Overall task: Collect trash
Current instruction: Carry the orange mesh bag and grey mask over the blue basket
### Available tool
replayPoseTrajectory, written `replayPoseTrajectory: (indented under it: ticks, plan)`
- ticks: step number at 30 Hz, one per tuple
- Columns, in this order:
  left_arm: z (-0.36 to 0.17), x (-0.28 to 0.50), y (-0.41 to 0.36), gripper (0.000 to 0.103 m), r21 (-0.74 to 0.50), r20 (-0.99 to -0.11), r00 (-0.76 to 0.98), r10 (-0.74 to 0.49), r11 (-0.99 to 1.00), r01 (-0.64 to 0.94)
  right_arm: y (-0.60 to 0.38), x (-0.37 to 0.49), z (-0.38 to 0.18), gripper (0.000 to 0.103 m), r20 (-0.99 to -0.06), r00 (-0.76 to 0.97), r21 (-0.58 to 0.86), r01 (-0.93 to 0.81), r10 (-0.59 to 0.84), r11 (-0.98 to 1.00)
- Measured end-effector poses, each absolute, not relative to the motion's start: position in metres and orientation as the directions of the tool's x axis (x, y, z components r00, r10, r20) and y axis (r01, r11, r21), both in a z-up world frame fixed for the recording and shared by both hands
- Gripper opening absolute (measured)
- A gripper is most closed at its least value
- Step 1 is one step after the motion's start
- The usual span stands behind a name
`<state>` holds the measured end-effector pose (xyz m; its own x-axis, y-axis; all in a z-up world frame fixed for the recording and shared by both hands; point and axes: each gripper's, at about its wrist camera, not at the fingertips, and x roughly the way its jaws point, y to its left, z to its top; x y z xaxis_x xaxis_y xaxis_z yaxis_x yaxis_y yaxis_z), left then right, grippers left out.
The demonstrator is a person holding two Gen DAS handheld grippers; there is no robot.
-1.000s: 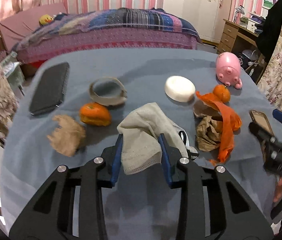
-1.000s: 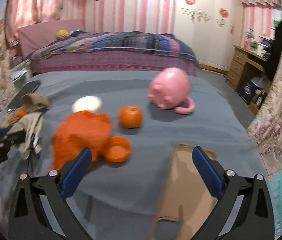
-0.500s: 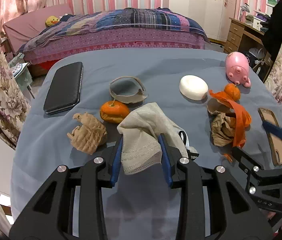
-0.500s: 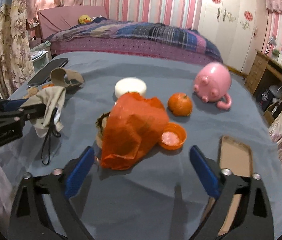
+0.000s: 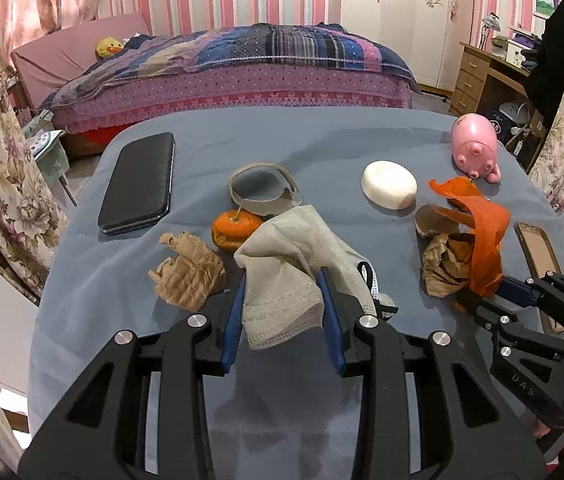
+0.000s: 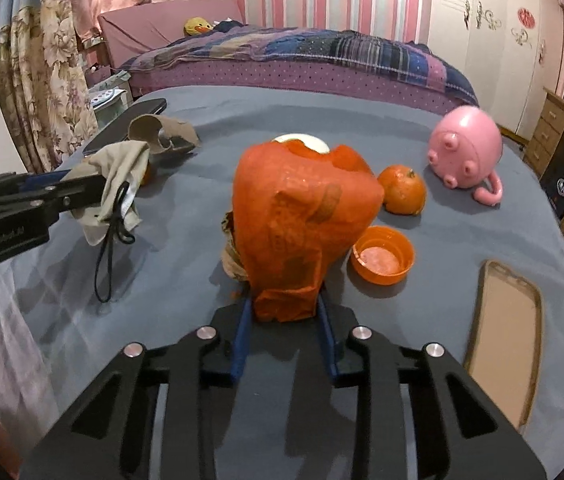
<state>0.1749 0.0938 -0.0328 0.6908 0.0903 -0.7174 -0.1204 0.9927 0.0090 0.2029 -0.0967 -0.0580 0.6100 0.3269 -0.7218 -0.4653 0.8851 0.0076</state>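
My left gripper (image 5: pixel 282 284) is shut on a beige face mask (image 5: pixel 294 264) and holds it above the grey-blue table; its black ear loop hangs down in the right wrist view (image 6: pixel 109 248). My right gripper (image 6: pixel 284 304) is shut on an orange plastic bag (image 6: pixel 302 224), which also shows in the left wrist view (image 5: pixel 482 232). Crumpled brown paper (image 5: pixel 442 268) lies under the bag. Another brown paper wad (image 5: pixel 187 270) lies left of the mask. A torn cardboard ring (image 5: pixel 261 194) lies behind.
Two tangerines (image 5: pixel 233 230) (image 6: pixel 402 190), a white soap (image 5: pixel 389 185), a pink pig toy (image 6: pixel 466 152), an orange lid (image 6: pixel 382 256), a black phone (image 5: pixel 137 182) and a phone case (image 6: pixel 502 344) sit on the table (image 5: pixel 322 140). A bed stands behind.
My right gripper moved left from the phone case to the orange bag and shut on it. My left gripper kept hold of the mask.
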Motion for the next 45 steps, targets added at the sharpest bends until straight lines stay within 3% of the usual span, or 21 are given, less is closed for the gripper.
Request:
replayPoseTrajectory:
  ticks: [9,27,35,45]
  plan:
    - [-0.027,0.172,0.099,0.033,0.000,-0.706,0.701,0.097,0.991,-0.137,-0.122,0.202,-0.036,0.029,-0.674,0.688,-0.058,-0.415,0.271,0.908]
    - [-0.013,0.161,0.087,0.033,0.017,-0.667,0.735,0.119,0.989,-0.145,-0.165,0.205,-0.021,0.029,-0.645,0.705,0.013,-0.375,0.294,0.927]
    - [0.008,0.142,0.037,0.033,0.041,-0.631,0.766,0.119,0.992,-0.120,-0.219,0.194,0.008,0.029,-0.622,0.744,0.003,-0.310,0.244,0.951]
    - [0.032,0.134,-0.056,0.033,0.011,-0.584,0.812,0.005,1.000,0.001,-0.335,0.156,0.020,0.029,-0.633,0.769,-0.059,-0.164,0.090,0.985]
